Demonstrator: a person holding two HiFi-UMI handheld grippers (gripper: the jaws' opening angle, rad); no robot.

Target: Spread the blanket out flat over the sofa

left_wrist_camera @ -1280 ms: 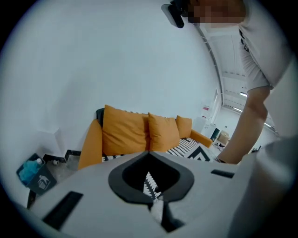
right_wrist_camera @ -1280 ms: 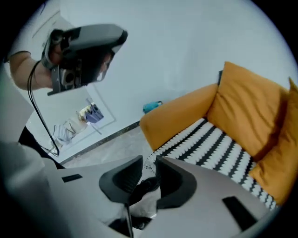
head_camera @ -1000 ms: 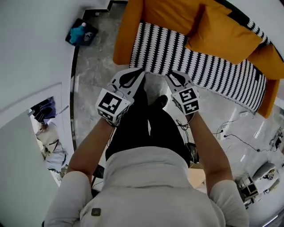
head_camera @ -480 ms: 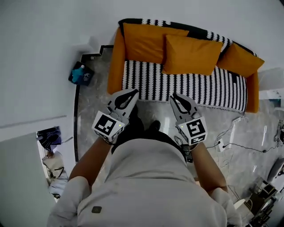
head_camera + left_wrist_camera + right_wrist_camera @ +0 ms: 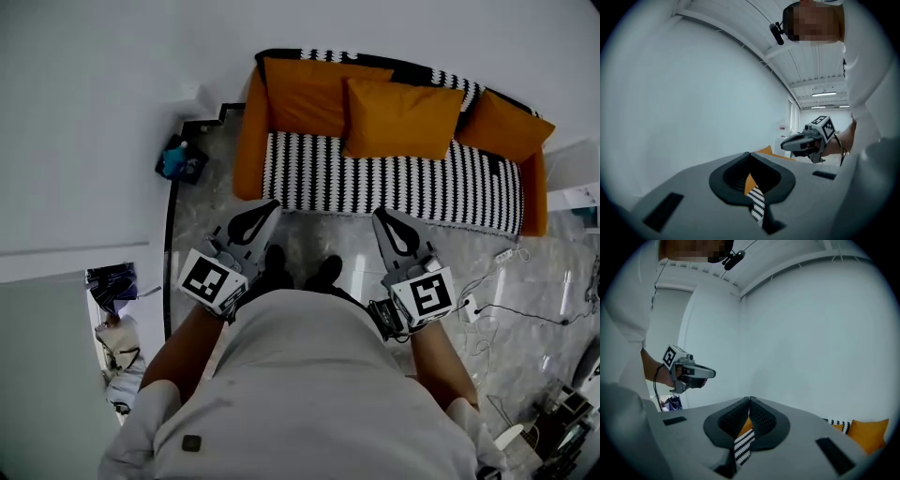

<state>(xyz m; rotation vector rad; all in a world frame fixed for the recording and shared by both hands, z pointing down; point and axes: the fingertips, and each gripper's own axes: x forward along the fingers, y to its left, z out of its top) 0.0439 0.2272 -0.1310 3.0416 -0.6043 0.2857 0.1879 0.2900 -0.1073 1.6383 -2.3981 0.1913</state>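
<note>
Head view: the person stands on the pale marble floor point(image 5: 309, 230) facing the orange sofa point(image 5: 248, 141), with both grippers held out in front, well apart from it. The black-and-white blanket point(image 5: 394, 183) lies across the sofa's seat from the left armrest to near the right one, and its front edge hangs over the front of the seat. More of the same pattern runs along the top of the backrest behind the cushions. 3 orange cushions lean against the back: 1 at the left point(image 5: 314, 94), 1 in the middle point(image 5: 398, 117) and 1 at the right end point(image 5: 502, 127).

The left gripper point(image 5: 272, 204) points toward the left part of the seat and the right gripper point(image 5: 379, 214) toward the middle – neither touches the blanket. In the left gripper view the 2 jaws meet at their tips with nothing clamped; the orange and the stripes in the slot below the tips are the sofa and blanket farther off. The right gripper view shows the same: ribbed pads point(image 5: 760, 417) pressed together, nothing held, the striped cloth visible only beyond them.

The person's dark shoes point(image 5: 326, 273) stand between the 2 grippers, near the sofa's front. A blue object point(image 5: 176, 157) sits on the floor to the left of the sofa by the wall, and cables with a white power strip point(image 5: 468, 307) lie on the floor at the right.
</note>
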